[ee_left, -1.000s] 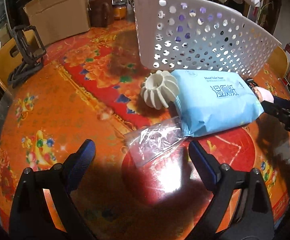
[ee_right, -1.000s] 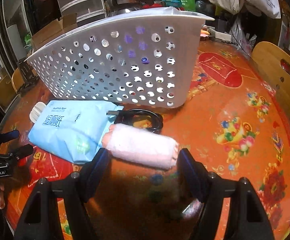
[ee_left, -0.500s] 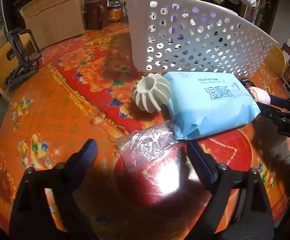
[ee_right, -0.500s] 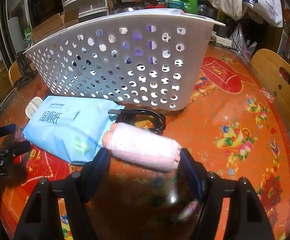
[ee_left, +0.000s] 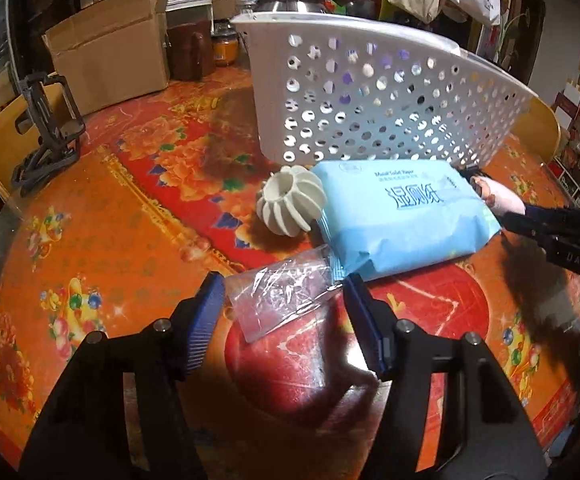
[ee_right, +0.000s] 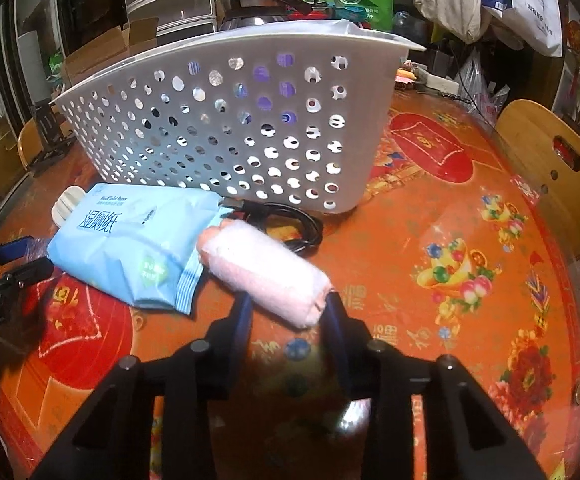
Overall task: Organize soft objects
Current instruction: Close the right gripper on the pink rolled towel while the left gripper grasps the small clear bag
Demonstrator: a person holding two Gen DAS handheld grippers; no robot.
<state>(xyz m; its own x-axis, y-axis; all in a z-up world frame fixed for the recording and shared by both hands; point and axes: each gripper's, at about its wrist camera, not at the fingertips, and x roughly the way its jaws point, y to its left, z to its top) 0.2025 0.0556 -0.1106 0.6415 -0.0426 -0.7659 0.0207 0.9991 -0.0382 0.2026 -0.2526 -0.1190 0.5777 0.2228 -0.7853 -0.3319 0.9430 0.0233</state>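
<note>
Your left gripper (ee_left: 283, 292) is closing around the clear plastic bag (ee_left: 281, 300), pads not yet pressing; your right gripper (ee_right: 287, 308) closes on the pink towel roll (ee_right: 263, 272), contact hard to confirm.

The blue wipes pack (ee_left: 402, 220) bears "Moist Toilet Paper" above large Chinese characters; the right gripper (ee_left: 506, 216) body shows "DAS"; other print is too blurred to read.

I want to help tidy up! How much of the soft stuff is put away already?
Hardly any, as far as shows: the basket's inside is hidden. In hand: the left gripper's jaws are closing around the clear plastic bag, and the right gripper's jaws are closing on the pink rolled towel. Left on the table: the blue wipes pack, plus both things being grabbed.
</note>
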